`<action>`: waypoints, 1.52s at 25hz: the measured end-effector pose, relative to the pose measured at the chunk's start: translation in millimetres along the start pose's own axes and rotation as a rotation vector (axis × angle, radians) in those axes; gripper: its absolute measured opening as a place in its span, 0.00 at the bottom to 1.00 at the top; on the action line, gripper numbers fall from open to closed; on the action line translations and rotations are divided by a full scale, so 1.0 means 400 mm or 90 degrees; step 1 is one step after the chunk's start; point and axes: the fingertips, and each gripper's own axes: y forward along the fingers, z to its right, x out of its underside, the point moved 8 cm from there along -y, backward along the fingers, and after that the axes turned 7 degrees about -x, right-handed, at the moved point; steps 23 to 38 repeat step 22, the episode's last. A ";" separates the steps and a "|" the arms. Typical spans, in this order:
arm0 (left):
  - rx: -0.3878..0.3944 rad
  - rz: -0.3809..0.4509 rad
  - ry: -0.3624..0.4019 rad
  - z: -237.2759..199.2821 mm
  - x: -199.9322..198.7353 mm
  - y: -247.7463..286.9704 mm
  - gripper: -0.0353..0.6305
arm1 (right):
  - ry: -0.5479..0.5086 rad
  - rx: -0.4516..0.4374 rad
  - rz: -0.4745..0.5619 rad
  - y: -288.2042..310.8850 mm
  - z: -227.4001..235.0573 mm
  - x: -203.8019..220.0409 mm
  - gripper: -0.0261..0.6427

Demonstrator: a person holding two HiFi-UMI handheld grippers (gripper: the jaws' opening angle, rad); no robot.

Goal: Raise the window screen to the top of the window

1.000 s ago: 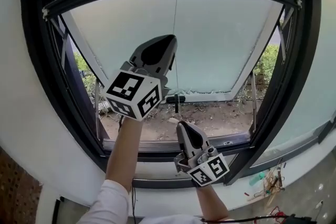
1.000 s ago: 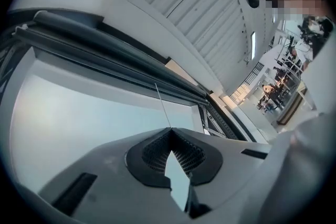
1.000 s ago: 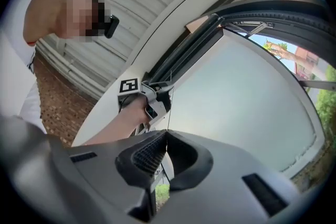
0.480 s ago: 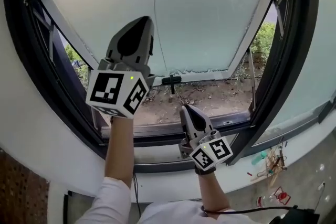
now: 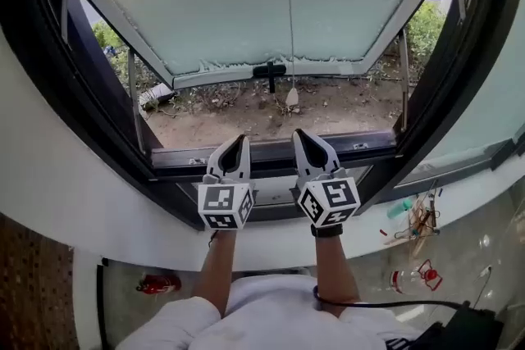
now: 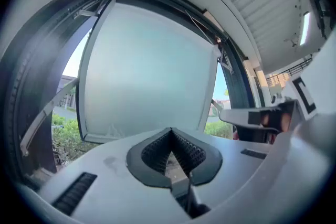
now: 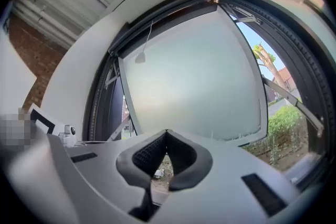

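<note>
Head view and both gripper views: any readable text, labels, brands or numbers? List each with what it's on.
No readable text in any view.
Left cube on the left gripper: black-and-white square markers only, no letters.
Right cube on the right gripper: markers only, no letters.
Small items on the floor: too small to read any print.
</note>
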 end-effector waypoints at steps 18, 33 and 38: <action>0.041 -0.040 -0.036 -0.015 0.074 -0.120 0.05 | -0.053 0.003 -0.100 -0.013 -0.135 0.115 0.04; 0.051 -0.033 -0.050 -0.048 0.074 -0.141 0.05 | -0.066 0.009 -0.100 -0.006 -0.175 0.132 0.04; 0.051 -0.033 -0.050 -0.048 0.074 -0.141 0.05 | -0.066 0.009 -0.100 -0.006 -0.175 0.132 0.04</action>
